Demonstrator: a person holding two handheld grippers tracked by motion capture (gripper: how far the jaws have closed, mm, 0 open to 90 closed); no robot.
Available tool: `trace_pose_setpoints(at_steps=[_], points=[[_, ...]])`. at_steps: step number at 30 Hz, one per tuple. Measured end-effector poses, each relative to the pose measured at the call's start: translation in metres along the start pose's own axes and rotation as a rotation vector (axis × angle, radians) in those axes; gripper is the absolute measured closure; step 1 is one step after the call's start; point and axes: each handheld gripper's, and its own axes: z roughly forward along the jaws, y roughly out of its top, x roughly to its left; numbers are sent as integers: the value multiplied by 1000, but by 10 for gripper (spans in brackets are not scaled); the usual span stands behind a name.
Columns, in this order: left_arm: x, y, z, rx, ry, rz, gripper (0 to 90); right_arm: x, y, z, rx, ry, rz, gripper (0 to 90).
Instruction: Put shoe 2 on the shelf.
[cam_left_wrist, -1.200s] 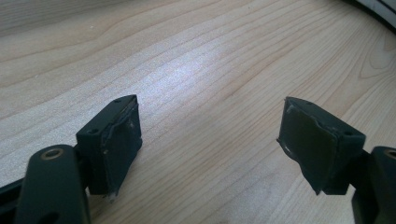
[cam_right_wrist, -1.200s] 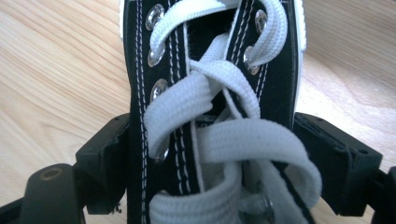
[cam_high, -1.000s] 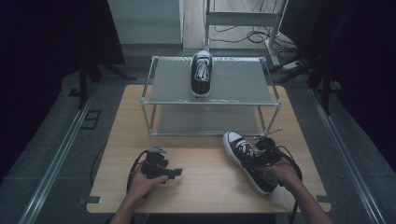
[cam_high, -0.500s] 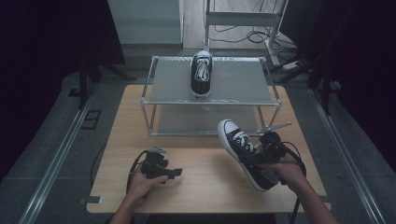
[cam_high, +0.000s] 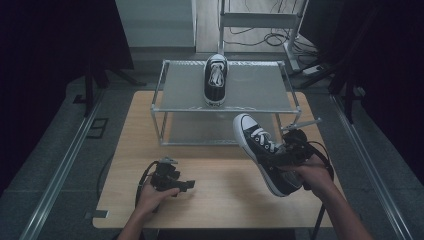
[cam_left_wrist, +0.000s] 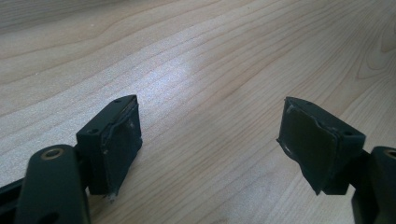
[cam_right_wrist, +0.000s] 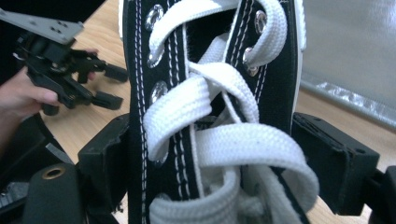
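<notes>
nearest the camera in the high view, the left gripper (cam_high: 186, 186) sits low on the wooden table (cam_high: 220, 200), held by the left hand (cam_high: 152, 196). its jaws stand apart with nothing between them, and in the left gripper view it's just bare wood grain between the two pads, so it's holding nothing

over on the right side the right gripper (cam_high: 282, 156) is clamped on a black sneaker (cam_high: 262, 152) with white laces and a white toe cap. the right hand (cam_high: 310, 172) has it lifted off the table, toe pointing up and away toward the rack, heel end down by the wrist. in the right gripper view the jaws sit on either side of the laced upper (cam_right_wrist: 210, 116), pressing the black canvas from both sides, fairly wide since the shoe fills the gap. the left gripper shows in the background of that view too (cam_right_wrist: 109, 86)

further back there's the metal shelf rack (cam_high: 165, 107) on the far half of the table, and a second black sneaker (cam_high: 216, 80) sits on its top shelf, toe toward the person, well apart from the held one
</notes>
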Motion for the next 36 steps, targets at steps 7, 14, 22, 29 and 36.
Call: trace_pose_setpoints(at_steps=[7,14,22,29,36], points=[[0,0,0,-1,-1,-1,209,6,14,-10,-24,5,-6,183],[0,0,0,-1,-2,-2,209,7,25,-17,-48,5,10,183],[0,0,0,0,-1,-1,209,5,37,-24,-68,0,25,183],[0,0,0,0,-4,-1,209,3,56,-28,-83,-4,32,183],[0,0,0,0,-8,-1,209,0,76,-27,-104,-10,56,183]])
